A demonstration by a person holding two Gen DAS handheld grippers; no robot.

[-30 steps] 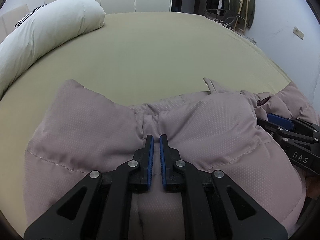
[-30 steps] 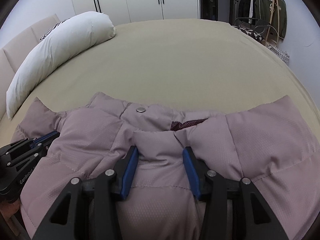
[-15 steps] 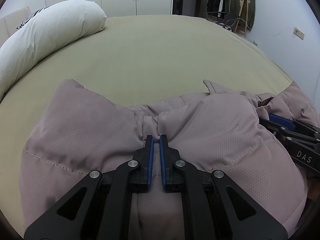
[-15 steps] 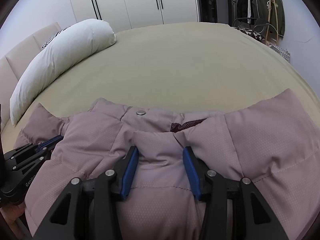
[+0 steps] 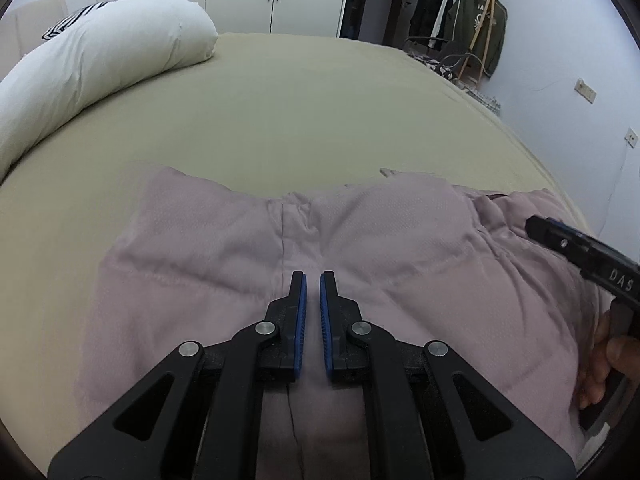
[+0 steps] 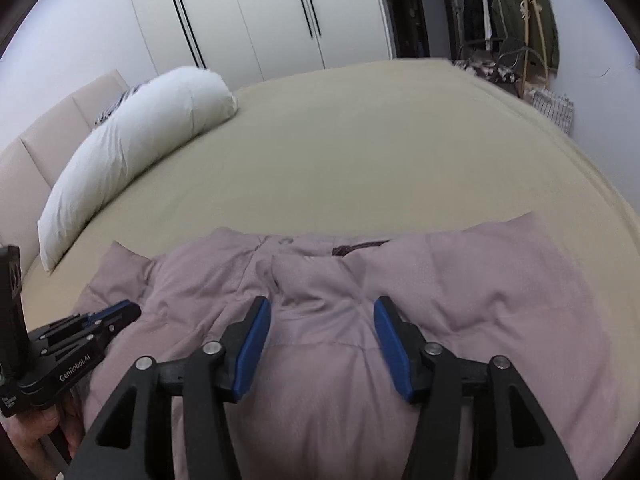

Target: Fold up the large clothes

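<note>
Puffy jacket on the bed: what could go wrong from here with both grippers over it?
The left gripper is nearly shut, with no fabric visibly pinched, so a lift may leave the jacket behind. The right gripper is open over thick padding and may grab only the top layer. The slippery-looking quilting could spring any fold open.

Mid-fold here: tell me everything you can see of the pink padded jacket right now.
The pink padded jacket is dusty mauve, quilted and puffy, with a finely textured shell and stitched seams. It lies spread on the olive bed sheet at the near edge, neck end away from the cameras, where a snap button and a strip of dark lining show. The left hand-held gripper is above it with jaws nearly closed and no fabric visible between them; the right hand-held gripper is wide open over the middle.
</note>
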